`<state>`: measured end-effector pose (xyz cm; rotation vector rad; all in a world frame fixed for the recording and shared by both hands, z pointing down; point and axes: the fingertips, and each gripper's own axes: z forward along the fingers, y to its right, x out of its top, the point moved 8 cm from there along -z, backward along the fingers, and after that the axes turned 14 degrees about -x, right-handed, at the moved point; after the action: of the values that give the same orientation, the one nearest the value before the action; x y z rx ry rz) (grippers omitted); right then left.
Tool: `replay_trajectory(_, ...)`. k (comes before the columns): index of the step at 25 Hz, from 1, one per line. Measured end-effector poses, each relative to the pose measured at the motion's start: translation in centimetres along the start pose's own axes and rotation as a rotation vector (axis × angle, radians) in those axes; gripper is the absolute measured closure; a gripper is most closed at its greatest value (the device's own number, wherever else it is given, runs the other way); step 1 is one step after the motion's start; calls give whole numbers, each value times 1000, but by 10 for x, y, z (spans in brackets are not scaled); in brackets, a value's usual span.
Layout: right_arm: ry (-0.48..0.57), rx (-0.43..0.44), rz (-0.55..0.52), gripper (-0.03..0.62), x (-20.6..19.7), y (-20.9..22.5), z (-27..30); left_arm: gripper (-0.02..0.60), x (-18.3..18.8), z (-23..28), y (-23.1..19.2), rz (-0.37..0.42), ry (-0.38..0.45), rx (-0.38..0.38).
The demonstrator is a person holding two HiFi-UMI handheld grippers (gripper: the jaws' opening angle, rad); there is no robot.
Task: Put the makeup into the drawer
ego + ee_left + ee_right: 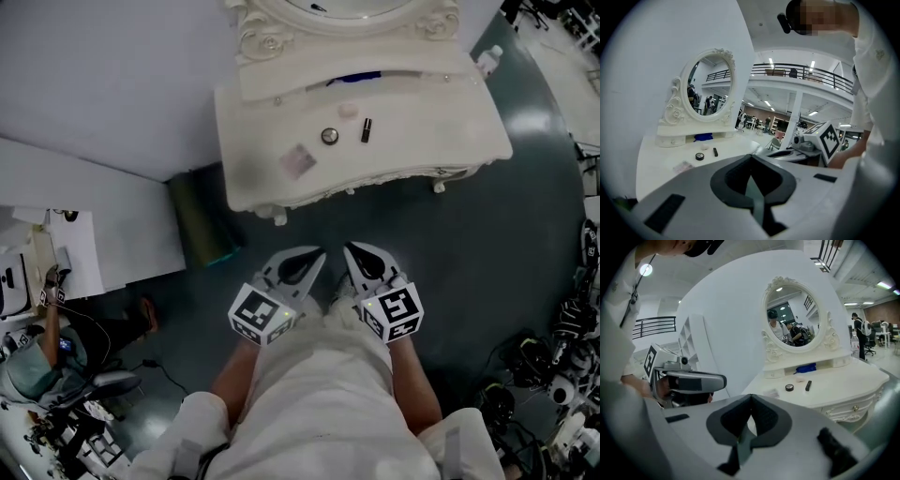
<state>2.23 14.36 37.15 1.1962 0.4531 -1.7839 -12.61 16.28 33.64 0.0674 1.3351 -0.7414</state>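
**Approach to the dressing table, both grippers empty**

The step in hand, as I read it, is the walk-up: nothing is picked up yet and the drawer looks shut. In the head view the left gripper (317,253) sits low in the middle of the frame, its jaws pressed together on nothing. Just to its right, the right gripper (351,249) is the same, with jaws together and empty. Both point up the frame toward the dressing table (431,141), which is well apart from their tips.

The makeup lies on the tabletop, in the upper middle of the frame. From left to right I see a flat pinkish packet (298,160), a round compact (329,136), a small pale pink piece (348,110) and a black tube (367,129). Something blue (356,78) lies above them in the frame, on the shelf under the mirror. I cannot tell what it is.

The drawer front (846,412) with its knob shows at the right of the right gripper view, below the tabletop edge. Next I would close the gap, open one gripper's jaws and take the knob to pull the drawer out before reaching for any item. The knob looks small, so I would line up squarely on it.
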Motion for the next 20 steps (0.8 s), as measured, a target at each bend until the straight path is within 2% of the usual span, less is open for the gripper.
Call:
replay_trajectory(6,-39,-91,52,582,-9,-3,35,571,1,-1,-42,28,-30,-86)
replay_trajectory(14,-87,-209,63,580,-34,-7,79,572,-9,5,-95,72,-77,-190)
replay_trajectory(17,-101,-224,56,575,-44,-7,95,571,-21,8,-109,79,-97,-207)
replay_trajectory(20,-117,-206,34,545,-54,-7,113,571,-32,11,-121,51,-103,-209)
